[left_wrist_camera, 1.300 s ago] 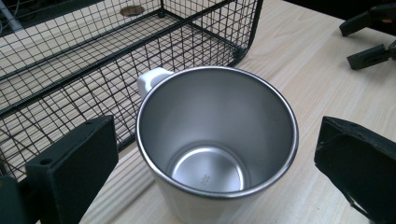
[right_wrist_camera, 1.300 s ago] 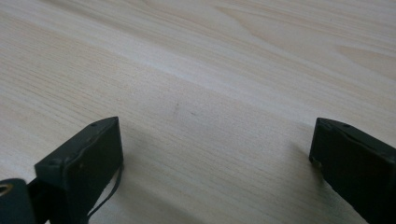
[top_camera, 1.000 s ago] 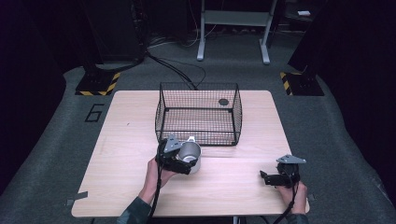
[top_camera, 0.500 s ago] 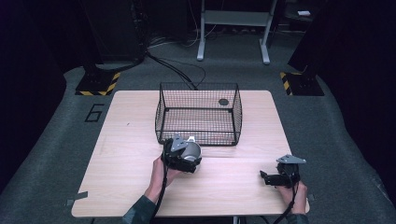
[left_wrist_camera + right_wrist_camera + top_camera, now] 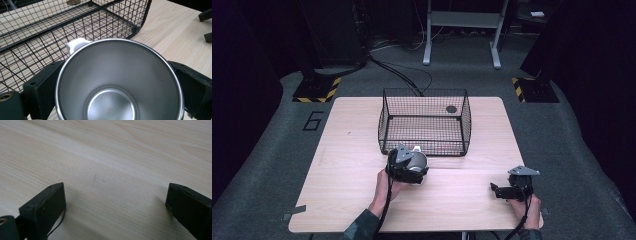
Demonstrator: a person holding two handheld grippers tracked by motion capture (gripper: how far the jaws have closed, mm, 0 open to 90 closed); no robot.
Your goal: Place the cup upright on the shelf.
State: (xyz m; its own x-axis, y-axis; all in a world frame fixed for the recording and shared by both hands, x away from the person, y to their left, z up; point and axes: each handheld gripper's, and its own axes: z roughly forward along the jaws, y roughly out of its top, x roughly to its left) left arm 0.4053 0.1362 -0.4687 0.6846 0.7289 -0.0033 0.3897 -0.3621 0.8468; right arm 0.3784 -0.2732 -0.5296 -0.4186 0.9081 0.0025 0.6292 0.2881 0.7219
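Observation:
A stainless steel mug [image 5: 120, 82] with a white handle [image 5: 77, 45] sits between the black jaws of my left gripper [image 5: 116, 86], which is shut on its sides. The mug's mouth faces the gripper's camera. From above, the mug [image 5: 417, 160] and left gripper [image 5: 412, 169] are just in front of the black wire basket [image 5: 427, 142], near its front left corner. My right gripper [image 5: 494, 189] rests low at the table's front right. Its jaws stand wide apart over bare wood [image 5: 112, 157], with nothing between them.
A small dark disc [image 5: 451, 109] lies inside the basket at its back right. The basket's front wall [image 5: 50, 37] stands close behind the mug. The light wooden table [image 5: 352, 150] has bare room to the left and front. Dark floor, cables and stands surround it.
My left gripper with the mug has shifted slightly right and turned a little in front of the basket. The right gripper has stayed put.

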